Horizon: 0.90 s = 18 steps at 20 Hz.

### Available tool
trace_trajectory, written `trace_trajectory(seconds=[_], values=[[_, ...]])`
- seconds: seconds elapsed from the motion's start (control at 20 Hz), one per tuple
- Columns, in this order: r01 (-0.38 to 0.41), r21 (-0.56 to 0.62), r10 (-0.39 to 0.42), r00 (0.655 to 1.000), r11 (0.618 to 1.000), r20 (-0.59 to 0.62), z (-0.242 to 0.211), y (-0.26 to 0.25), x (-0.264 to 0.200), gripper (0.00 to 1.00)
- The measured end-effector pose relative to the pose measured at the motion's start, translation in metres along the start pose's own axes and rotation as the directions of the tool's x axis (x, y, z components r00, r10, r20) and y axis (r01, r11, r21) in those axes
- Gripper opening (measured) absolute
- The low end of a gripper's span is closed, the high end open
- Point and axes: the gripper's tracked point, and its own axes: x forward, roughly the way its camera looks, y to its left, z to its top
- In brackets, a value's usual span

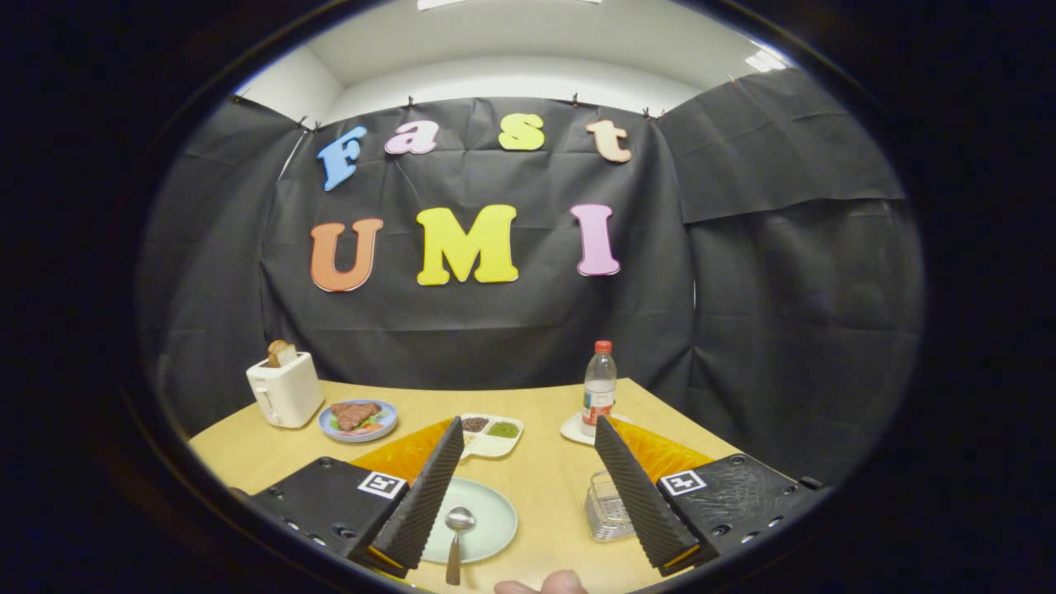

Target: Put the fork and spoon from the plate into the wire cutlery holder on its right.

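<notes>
your gripper (528, 495) hangs above the near part of the table (553, 478) with its two ribbed black fingers (425, 495) spread wide apart and nothing caught between them, so it is released. just inside your left finger lies the pale green plate (483, 516), partly hidden under that finger, and on it rests the spoon (456, 536), bowl pointing away from you and its brown handle pointing back toward you; the fork cannot be made out on the plate from here. just inside your right finger stands the wire cutlery holder (606, 507), its far side tucked behind that finger, apart from the plate with bare tabletop between them. below the gap between the fingers, closest to you, a fingertip (544, 584) of a hand peeks in. beyond the fingertips sits a white divided dish (492, 435) holding dark and green bits, and ahead of the right finger a clear bottle (600, 389) with a red cap stands upright on a small white saucer (575, 431). farther off beyond your left finger there is a blue plate (358, 421) with food on it, and beside that a white toaster (285, 389) with bread sticking up.
</notes>
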Motion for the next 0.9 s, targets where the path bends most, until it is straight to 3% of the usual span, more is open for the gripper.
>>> trace_trajectory(seconds=[0.55, 0.9], values=[[-0.124, -0.065, 0.106, 0.969, 0.990, -0.225, -0.050, 0.038, -0.007, 0.96], [-0.176, -0.119, 0.098, 0.870, 0.977, -0.484, -0.112, 0.063, -0.016, 0.96]])
